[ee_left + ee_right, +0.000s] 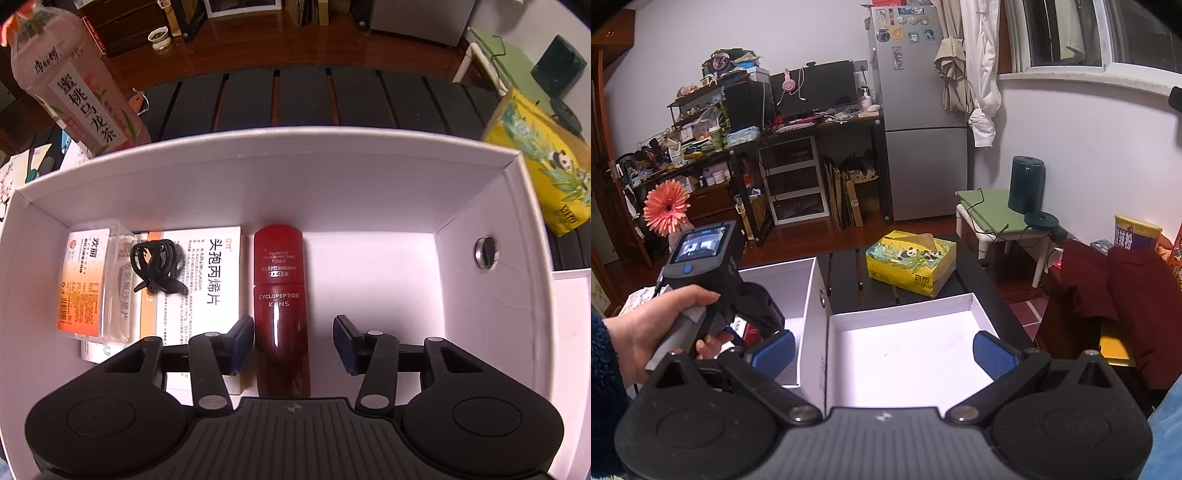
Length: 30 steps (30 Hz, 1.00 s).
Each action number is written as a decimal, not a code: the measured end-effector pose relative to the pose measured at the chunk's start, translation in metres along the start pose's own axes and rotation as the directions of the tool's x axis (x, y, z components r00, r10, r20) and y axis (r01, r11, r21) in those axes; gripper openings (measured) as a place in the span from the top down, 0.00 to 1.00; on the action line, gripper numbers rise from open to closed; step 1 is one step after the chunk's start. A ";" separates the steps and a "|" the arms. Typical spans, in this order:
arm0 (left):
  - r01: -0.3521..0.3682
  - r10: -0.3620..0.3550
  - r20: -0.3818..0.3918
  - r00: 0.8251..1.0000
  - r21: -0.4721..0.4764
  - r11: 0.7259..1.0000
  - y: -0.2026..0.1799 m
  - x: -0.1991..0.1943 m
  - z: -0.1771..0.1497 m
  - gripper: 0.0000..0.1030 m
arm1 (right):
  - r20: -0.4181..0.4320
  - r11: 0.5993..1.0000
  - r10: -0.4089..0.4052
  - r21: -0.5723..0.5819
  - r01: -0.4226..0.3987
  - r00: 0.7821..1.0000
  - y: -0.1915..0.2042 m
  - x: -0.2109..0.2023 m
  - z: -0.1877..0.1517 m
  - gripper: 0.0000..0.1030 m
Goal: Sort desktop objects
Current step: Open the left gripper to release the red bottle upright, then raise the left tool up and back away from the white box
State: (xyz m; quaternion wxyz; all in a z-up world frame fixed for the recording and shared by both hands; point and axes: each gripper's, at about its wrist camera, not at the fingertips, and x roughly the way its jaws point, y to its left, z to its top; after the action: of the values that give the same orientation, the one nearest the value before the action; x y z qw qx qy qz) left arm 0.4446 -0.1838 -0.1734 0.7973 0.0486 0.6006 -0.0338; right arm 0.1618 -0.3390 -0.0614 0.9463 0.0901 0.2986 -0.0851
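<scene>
Broadly, two white boxes sit side by side on a dark slatted bench [846, 273]: the left white box [280, 184] holds the sorted things, while the right white box [908, 343] shows only its bare white floor. Behind them, on the far right of the bench, lies a yellow tissue pack [912, 264] printed with pandas, and a pink peach-tea bottle [70, 81] stands just beyond the left box's far left corner. Inside the left box, a red toner bottle [281, 306] lies flat on the floor, its cap toward the far wall, just beside a white medicine box [207, 280] on its left. Further left lies an orange-and-white medicine packet [83, 284], and a black hair clip [157, 267] rests on top of the boxes between them. The left gripper [293, 341] points steeply down into this box; its jaws stand partly open on either side of the toner bottle, the left pad just beside the bottle, the right pad clearly apart from it, so nothing is gripped. The right gripper [882, 354] hovers over the right box with its jaws spread wide and empty. A hand [661, 325] holds the left gripper's handle.
</scene>
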 end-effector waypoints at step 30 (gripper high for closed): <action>0.081 -0.095 0.155 0.983 0.091 0.992 0.028 -0.112 -0.047 0.54 | -0.064 0.995 0.069 -0.066 -0.074 0.996 0.038 0.016 -0.018 0.00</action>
State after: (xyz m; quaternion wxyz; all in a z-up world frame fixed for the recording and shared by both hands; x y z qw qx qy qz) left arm 0.3717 -0.1511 -0.0777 0.8376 0.0528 0.5348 -0.0982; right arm 0.1730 -0.2998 -0.0804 0.9416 0.0711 0.3270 -0.0381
